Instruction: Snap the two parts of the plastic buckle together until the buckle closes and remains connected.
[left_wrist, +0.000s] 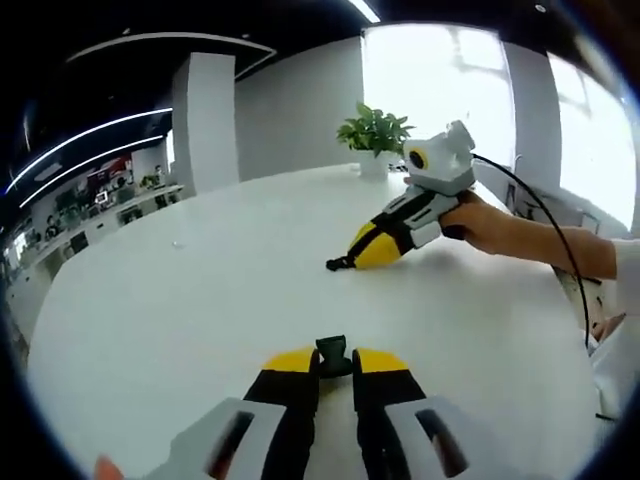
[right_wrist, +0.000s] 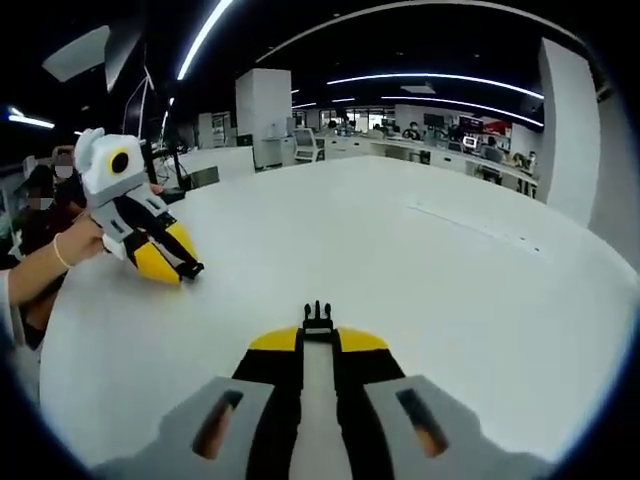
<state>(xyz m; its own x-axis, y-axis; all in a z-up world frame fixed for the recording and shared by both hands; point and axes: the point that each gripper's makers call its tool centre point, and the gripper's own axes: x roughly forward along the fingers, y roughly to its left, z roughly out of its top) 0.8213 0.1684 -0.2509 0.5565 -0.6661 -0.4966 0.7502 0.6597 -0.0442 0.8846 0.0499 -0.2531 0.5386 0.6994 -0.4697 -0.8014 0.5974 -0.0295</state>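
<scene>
In the left gripper view my left gripper (left_wrist: 334, 364) is shut on a black buckle part (left_wrist: 333, 350), which pokes out just past the yellow jaw tips. Farther across the white table (left_wrist: 190, 290), my right gripper (left_wrist: 345, 263) rests tip-down, shut on the other black buckle part (left_wrist: 338, 264). In the right gripper view that right gripper (right_wrist: 318, 342) grips the pronged buckle part (right_wrist: 318, 320), prongs pointing forward. My left gripper (right_wrist: 191, 268) shows at the left with its black part (right_wrist: 195, 269) at the tip. The two parts are well apart.
A potted plant (left_wrist: 374, 130) stands at the table's far edge, beside a bright window. A person's hand (left_wrist: 490, 222) holds the right gripper and a cable trails from it. Another hand (right_wrist: 68, 248) holds the left gripper. Office desks lie beyond the table.
</scene>
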